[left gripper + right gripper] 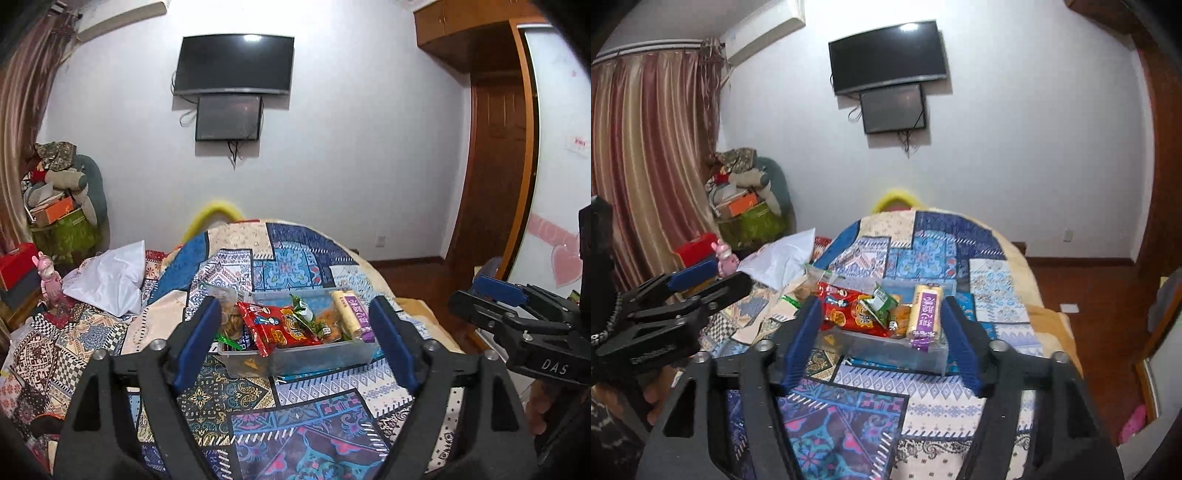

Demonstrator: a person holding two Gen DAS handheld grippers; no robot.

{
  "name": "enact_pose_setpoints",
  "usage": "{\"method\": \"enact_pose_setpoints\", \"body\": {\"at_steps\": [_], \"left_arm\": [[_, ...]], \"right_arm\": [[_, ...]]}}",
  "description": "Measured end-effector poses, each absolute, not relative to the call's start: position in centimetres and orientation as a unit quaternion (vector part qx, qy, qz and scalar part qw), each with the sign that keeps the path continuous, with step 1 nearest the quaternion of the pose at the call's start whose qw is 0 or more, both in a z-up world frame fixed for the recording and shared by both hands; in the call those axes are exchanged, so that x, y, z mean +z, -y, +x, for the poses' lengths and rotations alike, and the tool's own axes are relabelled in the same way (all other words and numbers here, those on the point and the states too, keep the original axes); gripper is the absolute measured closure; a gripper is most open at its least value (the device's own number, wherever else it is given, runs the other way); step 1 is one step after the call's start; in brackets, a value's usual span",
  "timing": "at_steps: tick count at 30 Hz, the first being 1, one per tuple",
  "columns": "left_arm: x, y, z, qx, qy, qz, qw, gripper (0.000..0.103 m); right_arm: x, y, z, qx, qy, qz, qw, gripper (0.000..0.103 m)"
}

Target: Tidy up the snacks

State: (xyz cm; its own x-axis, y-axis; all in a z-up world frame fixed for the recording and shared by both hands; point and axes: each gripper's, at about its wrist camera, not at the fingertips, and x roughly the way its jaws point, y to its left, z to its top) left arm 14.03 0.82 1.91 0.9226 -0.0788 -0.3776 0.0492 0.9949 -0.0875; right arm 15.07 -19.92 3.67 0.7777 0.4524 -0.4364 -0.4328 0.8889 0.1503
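Note:
A clear plastic box (295,360) (897,352) stands on the patterned quilt, filled with snacks: a red packet (280,326) (846,308), a green packet (304,314) (882,302), and a yellow bar with a purple label (351,314) (925,314). A clear bag of snacks (225,299) (809,284) lies at the box's left end. My left gripper (295,314) is open and empty, held back from the box. My right gripper (881,312) is open and empty, also short of the box. Each gripper shows at the edge of the other's view.
The quilt (295,424) covers a bed with wooden floor (1089,295) to the right. A white plastic bag (110,277) lies left of the box. A pink toy (48,273) and piled boxes stand at the far left. A TV (234,64) hangs on the wall.

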Motion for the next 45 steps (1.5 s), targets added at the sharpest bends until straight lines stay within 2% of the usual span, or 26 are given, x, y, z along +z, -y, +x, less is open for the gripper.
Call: {"method": "enact_pose_setpoints", "body": {"at_steps": [3, 5, 9, 13, 45], "left_arm": [[2.2, -1.0, 12.4, -0.029, -0.179, -0.037, 0.983, 0.008], [2.3, -1.1, 11.6, -0.027, -0.17, -0.033, 0.984, 0.006], [2.5, -1.2, 10.7, -0.026, -0.165, -0.033, 0.985, 0.003], [2.4, -1.3, 10.0, -0.021, -0.157, -0.033, 0.987, 0.001], [0.9, -0.6, 9.5, -0.022, -0.162, -0.022, 0.986, 0.001]], "right_arm": [[3.9, 20.1, 13.9, 0.225, -0.219, 0.019, 0.949, 0.027], [3.9, 20.1, 13.4, 0.222, -0.211, 0.017, 0.952, 0.018], [4.2, 19.6, 12.6, 0.211, -0.193, -0.001, 0.958, 0.015], [4.2, 19.6, 12.0, 0.207, -0.185, 0.003, 0.961, 0.001], [2.7, 20.0, 10.4, 0.207, -0.196, 0.021, 0.958, 0.0]]}}
